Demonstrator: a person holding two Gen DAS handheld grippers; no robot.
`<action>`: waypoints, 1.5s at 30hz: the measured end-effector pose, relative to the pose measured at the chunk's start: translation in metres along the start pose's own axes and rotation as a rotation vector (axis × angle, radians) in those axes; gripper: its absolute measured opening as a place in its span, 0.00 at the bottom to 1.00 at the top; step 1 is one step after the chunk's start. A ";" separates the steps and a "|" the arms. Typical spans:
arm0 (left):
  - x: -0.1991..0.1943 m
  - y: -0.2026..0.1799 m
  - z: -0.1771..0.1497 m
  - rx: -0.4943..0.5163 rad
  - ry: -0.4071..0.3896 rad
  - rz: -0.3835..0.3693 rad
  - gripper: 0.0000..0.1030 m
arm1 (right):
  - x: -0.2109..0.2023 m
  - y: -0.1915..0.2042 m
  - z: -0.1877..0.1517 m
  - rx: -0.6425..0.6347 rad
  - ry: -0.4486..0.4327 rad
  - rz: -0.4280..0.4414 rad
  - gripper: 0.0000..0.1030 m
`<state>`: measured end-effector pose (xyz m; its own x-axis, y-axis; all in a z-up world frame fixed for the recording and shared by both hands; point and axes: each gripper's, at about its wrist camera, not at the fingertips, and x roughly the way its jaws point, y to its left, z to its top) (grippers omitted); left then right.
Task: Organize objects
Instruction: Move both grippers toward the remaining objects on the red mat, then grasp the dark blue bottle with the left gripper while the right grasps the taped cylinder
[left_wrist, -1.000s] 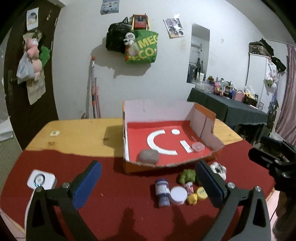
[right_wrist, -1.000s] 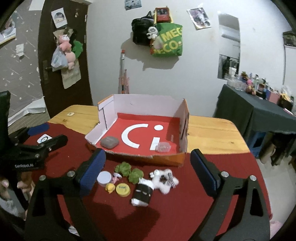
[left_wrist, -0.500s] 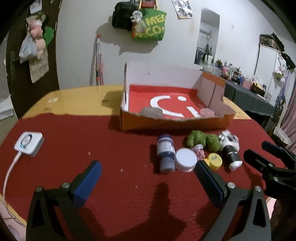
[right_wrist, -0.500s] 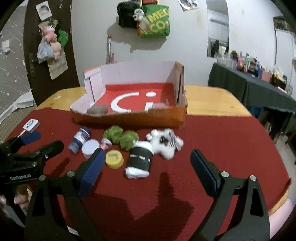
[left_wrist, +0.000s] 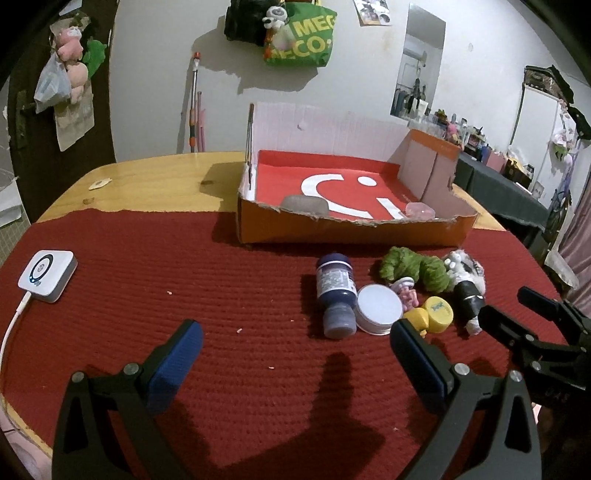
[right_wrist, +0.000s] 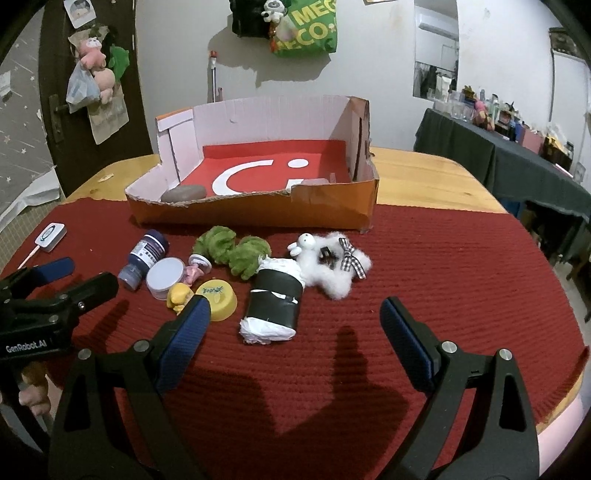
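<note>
Both grippers hung over the near edge of the red mat (left_wrist: 184, 295) with nothing in either. The left gripper (left_wrist: 295, 350) had its blue pads spread wide above bare mat, and the right gripper (right_wrist: 295, 325) stood just as wide, its left pad overlapping the yellow cap (right_wrist: 218, 295) in the picture.

The things to be tidied lay in a loose cluster in front of the cardboard box (right_wrist: 258, 218), which already held a grey stone (right_wrist: 184, 192) and a pinkish lump (left_wrist: 419, 211) near its front wall. Nearest the right gripper lay the black-wrapped roll (right_wrist: 273, 306) on its side; I judged it light and somewhat squashy, best taken across its taped middle rather than by the white stuffing at its ends. The white plush toy (right_wrist: 325, 262) and the two green tufts (right_wrist: 232, 251) looked soft and would give under the pads (a deep, central pinch seemed safest). The dark blue bottle (left_wrist: 334, 291) lay on its side, rigid and probably smooth, liable to roll, so I would have gripped its body crosswise. The white lidded jar (left_wrist: 378, 304) touched it, which left little room for a pad between them.

The small pink piece (right_wrist: 194, 273) and the yellow figure (right_wrist: 179, 295) were too small and crowded for me to identify. The box's near wall hid the lower part of whatever sat inside.
</note>
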<state>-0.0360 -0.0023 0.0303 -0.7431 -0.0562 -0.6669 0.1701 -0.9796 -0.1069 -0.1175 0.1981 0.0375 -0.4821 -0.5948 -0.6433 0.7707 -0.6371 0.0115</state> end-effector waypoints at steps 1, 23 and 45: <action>0.002 0.001 0.001 -0.002 0.006 -0.001 1.00 | 0.001 0.000 0.000 -0.002 0.003 -0.002 0.91; 0.037 0.010 0.015 0.038 0.107 0.067 1.00 | 0.028 -0.005 0.003 0.009 0.071 0.001 0.91; 0.051 0.003 0.028 0.148 0.143 0.007 0.84 | 0.037 -0.008 0.004 -0.023 0.128 0.011 0.78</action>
<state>-0.0915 -0.0133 0.0173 -0.6411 -0.0460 -0.7661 0.0707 -0.9975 0.0008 -0.1430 0.1791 0.0162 -0.4176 -0.5334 -0.7356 0.7858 -0.6184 0.0024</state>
